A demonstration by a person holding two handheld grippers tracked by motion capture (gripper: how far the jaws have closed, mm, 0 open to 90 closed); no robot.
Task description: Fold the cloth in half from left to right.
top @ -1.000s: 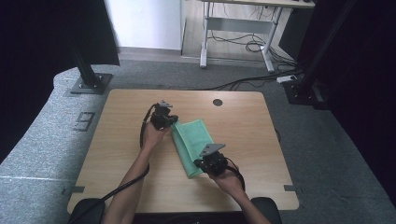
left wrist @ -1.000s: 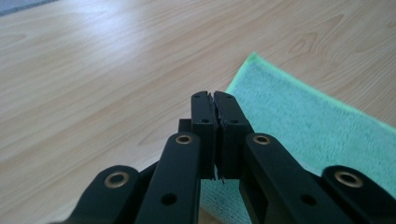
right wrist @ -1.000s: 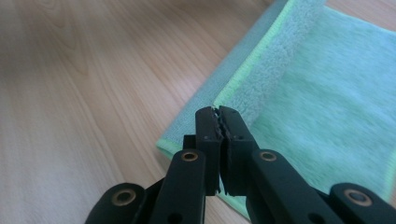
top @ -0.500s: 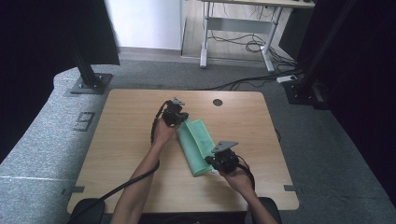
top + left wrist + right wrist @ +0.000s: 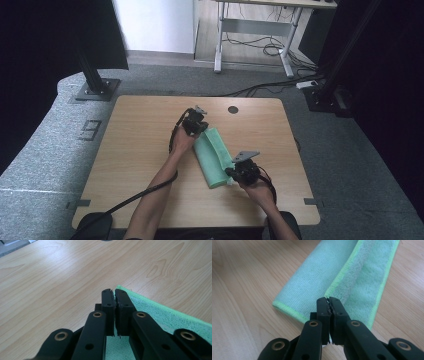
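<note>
A green cloth lies folded lengthwise in a narrow strip at the middle of the wooden table. My left gripper is at the strip's far end, its jaws shut on a corner of the cloth, which shows at the tips. My right gripper is at the near end. Its jaws are shut on the edge of the upper layer of the cloth, which is folded partway over the lower layer.
Bare wood lies to the left and right of the cloth. A round cable hole sits near the table's far edge. A black stand base and a desk frame with cables stand on the floor beyond the table.
Both grippers have moved to the right across the table, carrying the cloth's edge with them. The cloth has shifted right and now lies in a narrower strip.
</note>
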